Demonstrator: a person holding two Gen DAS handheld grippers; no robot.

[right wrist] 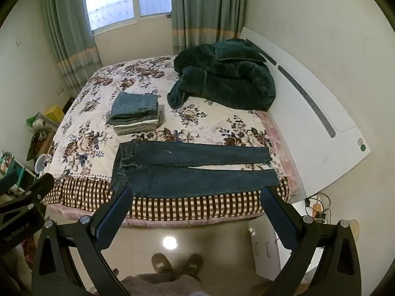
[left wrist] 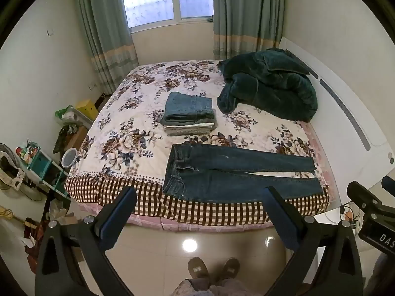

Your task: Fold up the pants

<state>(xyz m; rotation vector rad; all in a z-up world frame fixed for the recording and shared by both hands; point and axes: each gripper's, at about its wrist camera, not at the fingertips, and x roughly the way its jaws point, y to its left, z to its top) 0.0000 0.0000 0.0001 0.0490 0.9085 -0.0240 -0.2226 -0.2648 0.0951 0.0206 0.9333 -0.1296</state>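
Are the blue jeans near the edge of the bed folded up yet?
No, spread flat. The jeans lie unfolded on the bed, legs side by side, unlike the folded stack behind them.

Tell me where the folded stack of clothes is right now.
In both wrist views the folded stack sits mid-bed on the floral bedspread, just beyond the waistband end of the flat-laid jeans and left of the dark green blanket.

The left gripper (left wrist: 201, 193) and right gripper (right wrist: 197, 193) were held side by side above the floor, each with jaws spread wide and gripping nothing, while the person's slippered feet (left wrist: 213, 267) stood together below them.
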